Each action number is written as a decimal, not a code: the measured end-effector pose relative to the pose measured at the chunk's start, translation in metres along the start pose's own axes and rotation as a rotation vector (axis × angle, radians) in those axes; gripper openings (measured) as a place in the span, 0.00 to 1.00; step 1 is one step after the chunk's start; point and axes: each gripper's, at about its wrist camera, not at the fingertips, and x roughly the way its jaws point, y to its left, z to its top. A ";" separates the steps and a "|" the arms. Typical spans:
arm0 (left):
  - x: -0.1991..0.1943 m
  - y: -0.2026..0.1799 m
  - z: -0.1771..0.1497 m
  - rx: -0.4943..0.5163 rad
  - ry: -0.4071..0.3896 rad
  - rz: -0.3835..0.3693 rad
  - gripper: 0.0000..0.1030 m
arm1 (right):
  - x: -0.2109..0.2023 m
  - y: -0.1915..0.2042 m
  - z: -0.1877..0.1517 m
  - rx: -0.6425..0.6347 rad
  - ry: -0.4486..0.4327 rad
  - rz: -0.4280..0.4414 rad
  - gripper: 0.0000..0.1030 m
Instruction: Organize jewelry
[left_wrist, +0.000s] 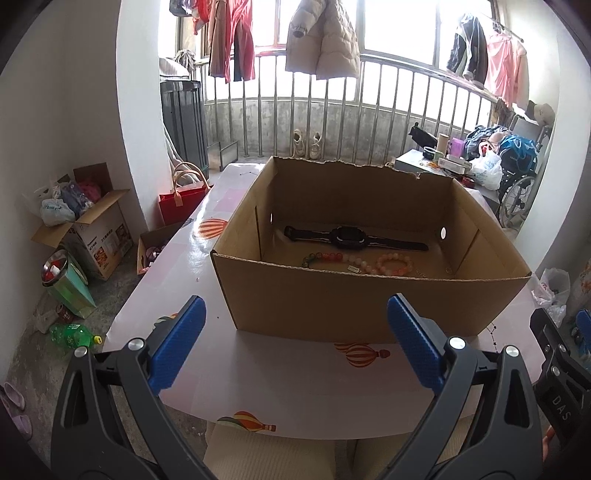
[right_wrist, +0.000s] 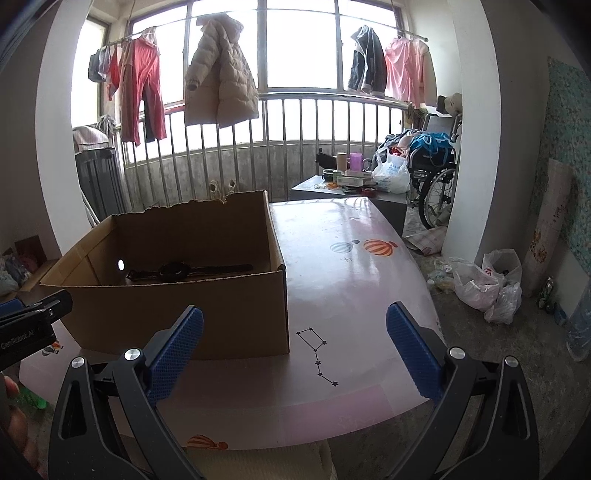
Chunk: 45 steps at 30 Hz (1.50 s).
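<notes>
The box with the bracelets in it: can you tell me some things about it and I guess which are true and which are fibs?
1. The black watch lies inside the cardboard box. True.
2. The peach bead bracelet sits on the table outside the box. False: it lies on the box floor, nearer the front wall than the watch.
3. The left tongs are open and hold nothing. True.
4. The right tongs are squeezing the watch. False: they are open and empty, in front of the box's right corner.
5. The box has a lid on. False: its top is open.
</notes>
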 end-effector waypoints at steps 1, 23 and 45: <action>-0.001 0.000 0.000 0.002 -0.004 -0.001 0.92 | 0.000 -0.002 0.001 0.001 -0.003 0.000 0.94; 0.004 -0.002 0.011 -0.006 0.076 0.006 0.92 | 0.002 0.003 0.014 -0.010 0.013 -0.002 0.94; -0.010 -0.008 0.038 0.020 0.121 0.015 0.92 | -0.002 0.004 0.051 0.007 0.121 0.023 0.94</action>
